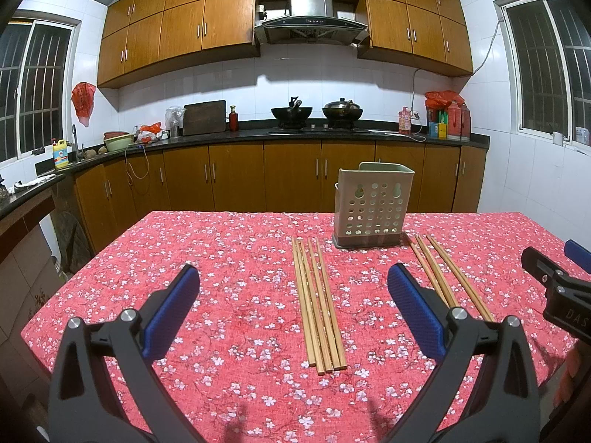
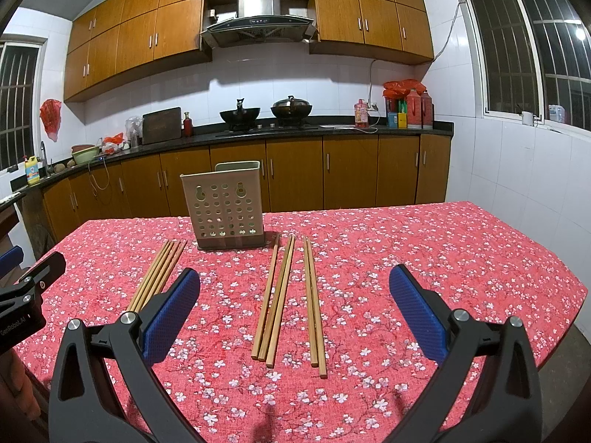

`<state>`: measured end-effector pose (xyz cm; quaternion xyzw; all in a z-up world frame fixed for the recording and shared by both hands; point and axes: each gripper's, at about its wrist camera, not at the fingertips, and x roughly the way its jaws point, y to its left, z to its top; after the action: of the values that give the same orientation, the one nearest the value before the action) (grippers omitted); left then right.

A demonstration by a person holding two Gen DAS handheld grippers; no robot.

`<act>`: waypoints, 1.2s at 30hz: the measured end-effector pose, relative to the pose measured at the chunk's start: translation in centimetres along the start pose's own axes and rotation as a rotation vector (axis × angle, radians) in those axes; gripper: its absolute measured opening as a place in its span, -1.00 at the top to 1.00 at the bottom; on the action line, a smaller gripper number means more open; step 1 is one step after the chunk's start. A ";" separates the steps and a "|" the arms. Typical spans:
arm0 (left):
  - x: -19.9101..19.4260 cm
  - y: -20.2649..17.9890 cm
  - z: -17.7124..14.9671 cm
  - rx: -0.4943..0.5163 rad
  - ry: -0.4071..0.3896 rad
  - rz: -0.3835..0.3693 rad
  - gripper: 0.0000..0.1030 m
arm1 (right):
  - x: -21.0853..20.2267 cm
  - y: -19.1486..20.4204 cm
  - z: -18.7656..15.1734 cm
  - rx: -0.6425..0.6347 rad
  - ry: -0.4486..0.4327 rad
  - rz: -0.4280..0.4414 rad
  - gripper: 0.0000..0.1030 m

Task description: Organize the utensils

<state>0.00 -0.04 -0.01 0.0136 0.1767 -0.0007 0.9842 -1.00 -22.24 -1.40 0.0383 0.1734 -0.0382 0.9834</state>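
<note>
My left gripper (image 1: 293, 288) has its fingers spread wide and holding nothing; its right finger (image 1: 413, 306) hides the near ends of the right-hand chopsticks (image 1: 448, 277). The left bundle of chopsticks (image 1: 319, 306) lies between the fingers, in full view. My right gripper (image 2: 295, 288) is spread wide too, the right-hand chopsticks between its fingers, the other bundle half hidden behind its left finger (image 2: 171, 310). The perforated holder (image 2: 223, 208) stands beyond the fingertips, its inside unseen. Red floral tablecloth (image 2: 424, 258), brown kitchen cabinets (image 2: 295, 173) behind.
</note>
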 end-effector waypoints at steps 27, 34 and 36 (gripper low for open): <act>-0.1 0.1 0.1 0.000 0.002 0.000 -0.93 | 0.1 0.1 -0.1 0.002 0.003 0.003 -0.97; 0.1 0.2 0.1 -0.003 0.018 0.000 -0.93 | 0.7 -0.1 -0.1 0.002 0.022 0.016 -0.97; 1.1 0.3 0.6 -0.009 0.047 0.015 -0.93 | 1.7 -0.1 -0.3 0.008 0.047 0.014 -0.97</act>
<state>1.23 0.25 0.17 0.0107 0.1997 0.0078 0.9798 0.43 -22.41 -2.26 0.0445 0.1963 -0.0311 0.9790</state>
